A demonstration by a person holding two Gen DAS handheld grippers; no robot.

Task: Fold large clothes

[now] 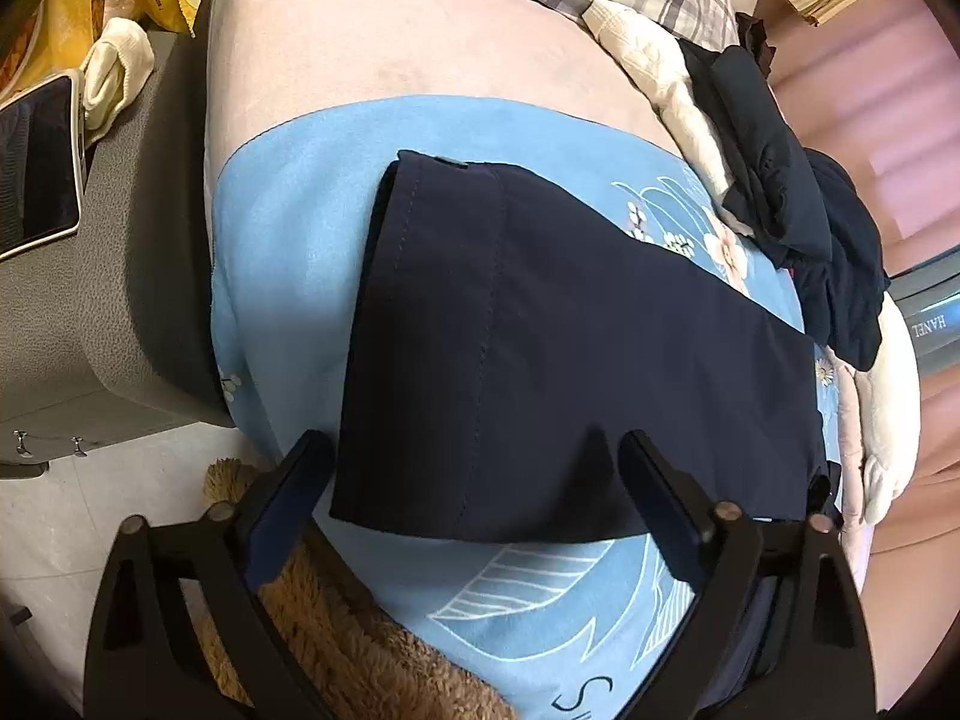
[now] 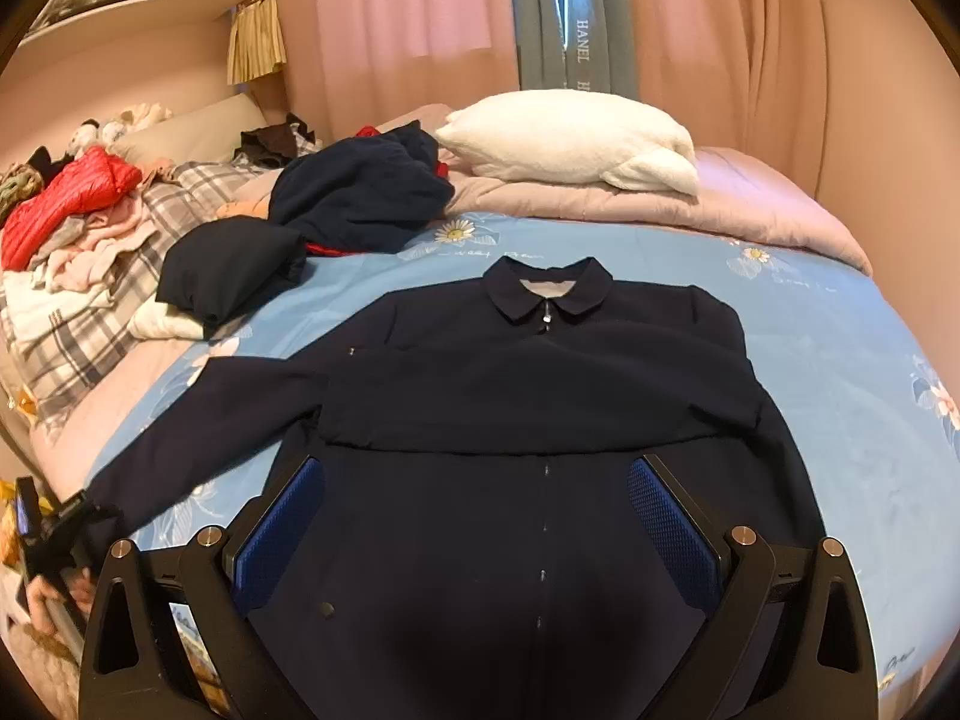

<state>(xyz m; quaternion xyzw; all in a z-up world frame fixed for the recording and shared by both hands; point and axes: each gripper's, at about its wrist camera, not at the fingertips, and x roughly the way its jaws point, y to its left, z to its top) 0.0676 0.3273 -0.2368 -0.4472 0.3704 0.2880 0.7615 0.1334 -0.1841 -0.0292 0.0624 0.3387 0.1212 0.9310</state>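
Left gripper: jaws spread wide, straddling the cuff end of the navy sleeve; pads not seen pressing, nothing held. No firm contact readable from the dark cloth at the near edge.

Right gripper: jaws wide apart above the lower front of the navy jacket; empty.

Navy jacket: laid flat, front up, on the blue floral bedspread; zip closed, collar at the far end. One sleeve apparently folded across the chest; other sleeve stretched out toward the left gripper, cuff near the bed edge.

Brown fleecy throw: hanging at the near bed edge, just under the left jaws.

Beyond: folded dark garment, crumpled navy clothing, white pillow, plaid bedding, red puffer jacket, pink curtains.

Risks, as judged:
- Closing short of the cuff: pinch of bedspread or throw along with the sleeve, dragging bedding into the fold.
- Grip on one layer only: sleeve twisting on the carry across.
- Pull with the body unpinned: jacket sliding, chest fold undone.
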